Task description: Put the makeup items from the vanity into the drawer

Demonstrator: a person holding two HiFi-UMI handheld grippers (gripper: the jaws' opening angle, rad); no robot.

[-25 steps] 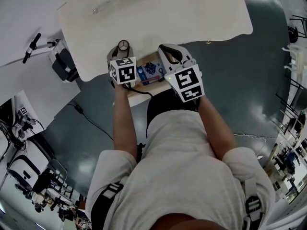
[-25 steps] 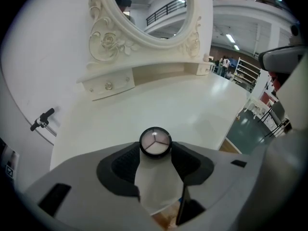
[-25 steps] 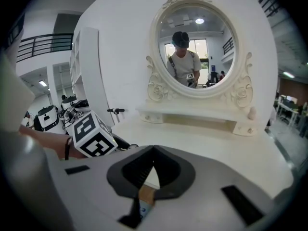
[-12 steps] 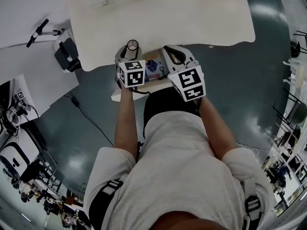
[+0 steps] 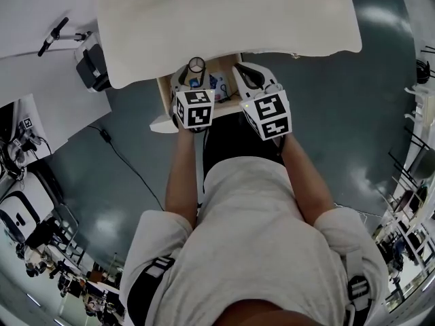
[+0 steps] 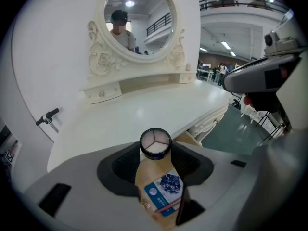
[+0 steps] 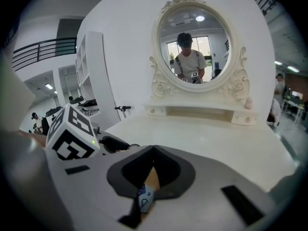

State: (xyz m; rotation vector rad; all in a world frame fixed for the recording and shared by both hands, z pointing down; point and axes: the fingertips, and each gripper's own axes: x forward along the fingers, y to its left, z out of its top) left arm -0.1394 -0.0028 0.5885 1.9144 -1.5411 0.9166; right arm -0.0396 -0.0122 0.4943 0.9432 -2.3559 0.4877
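The left tongs [image 5: 195, 73] grasped a round dark-rimmed jar [image 6: 155, 144] at their tips, jaws spread wide round it. The jar hung over the open drawer [image 5: 164, 95], just under the front edge of the table [image 5: 231, 12]. The right tongs [image 7: 153, 154] were clenched on nothing and hovered just beside the left pair over the same drawer.

The step in hand looked like setting the jar down inside. To do it well, the jar probably needed to go low enough to rest on the drawer's wooden bottom before the tongs let go, so that it would not drop and roll. A blue-labelled packet [image 6: 166, 190] already lay directly below, so a bare patch beside it seemed the better landing place. The table's lip hung close above, and the jar likely had to stay clear of it on the way in. Beyond, the tabletop showed bare in all views up to the oval mirror [image 7: 199, 47].
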